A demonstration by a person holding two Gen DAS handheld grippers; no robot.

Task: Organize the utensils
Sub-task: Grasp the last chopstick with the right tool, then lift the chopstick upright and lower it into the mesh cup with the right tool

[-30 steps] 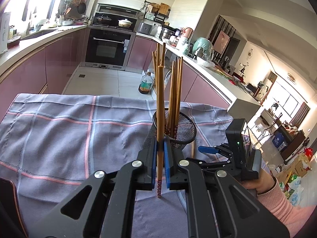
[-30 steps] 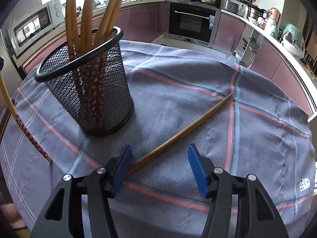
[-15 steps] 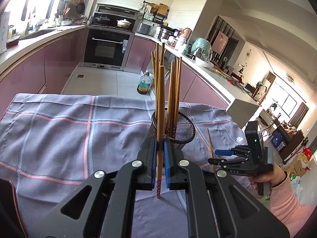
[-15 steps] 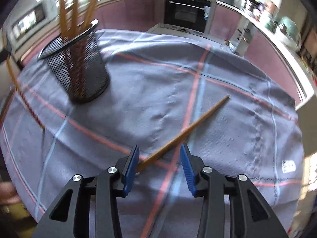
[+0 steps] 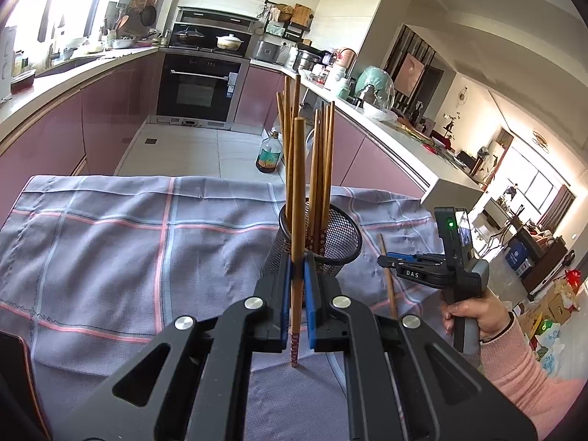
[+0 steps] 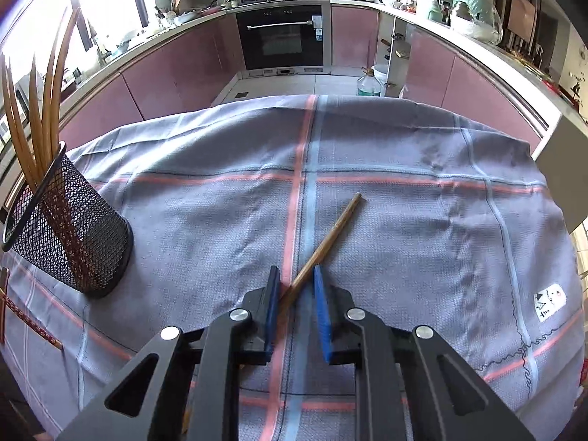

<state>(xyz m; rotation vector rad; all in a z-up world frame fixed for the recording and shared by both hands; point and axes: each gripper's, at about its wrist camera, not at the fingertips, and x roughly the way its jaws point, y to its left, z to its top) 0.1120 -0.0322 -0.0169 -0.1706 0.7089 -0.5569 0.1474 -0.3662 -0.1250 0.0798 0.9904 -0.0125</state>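
Observation:
My left gripper (image 5: pixel 298 268) is shut on a brown chopstick (image 5: pixel 297 198) and holds it upright, just in front of the black mesh holder (image 5: pixel 332 235), which has several chopsticks standing in it. The holder also shows at the far left of the right wrist view (image 6: pixel 70 253). My right gripper (image 6: pixel 296 286) sits low over the cloth with its blue pads either side of a loose chopstick (image 6: pixel 330 235) lying on the cloth; the jaws are narrowed but a gap still shows. The right gripper also shows in the left wrist view (image 5: pixel 395 259) beside that chopstick (image 5: pixel 387 275).
A grey plaid cloth (image 6: pixel 422 198) covers the table. Its edges fall away at the far side and the right. Kitchen counters, an oven (image 5: pixel 200 90) and a bottle on the floor (image 5: pixel 270 152) lie beyond the table.
My right gripper moved right, away from the holder, swung to face the oven and narrowed its jaws around the loose chopstick. My left gripper stayed put with its chopstick.

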